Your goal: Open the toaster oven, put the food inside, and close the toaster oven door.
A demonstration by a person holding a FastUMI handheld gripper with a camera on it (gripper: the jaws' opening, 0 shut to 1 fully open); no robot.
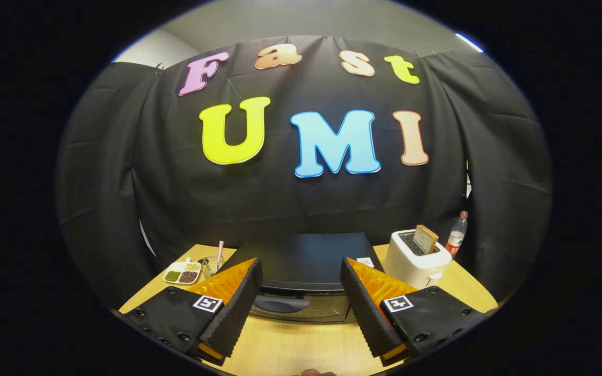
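**Lined up on the oven door, nothing gripped yet**

I have the gripper (301,297) spread wide and empty, its fingers framing the toaster oven (303,274) that sits on the wooden table (301,347) just ahead. The oven door (301,308) is shut; its handle (280,304) lies between the fingers, nearer the left one. By my judgement the opening step has not begun.

The food I take to be the slice of toast (425,238) standing in the white toaster (414,258), just beside the oven on the right. A bottle (456,233) stands behind the toaster; a divided dish (182,272) and a glass (210,265) sit to the oven's left.

My worries: the handle is low and curved, so a shallow bite could slip off. Pulling hard might drag the whole oven toward me across the table. Swinging right for the toast, I could knock the toaster or the bottle behind it.
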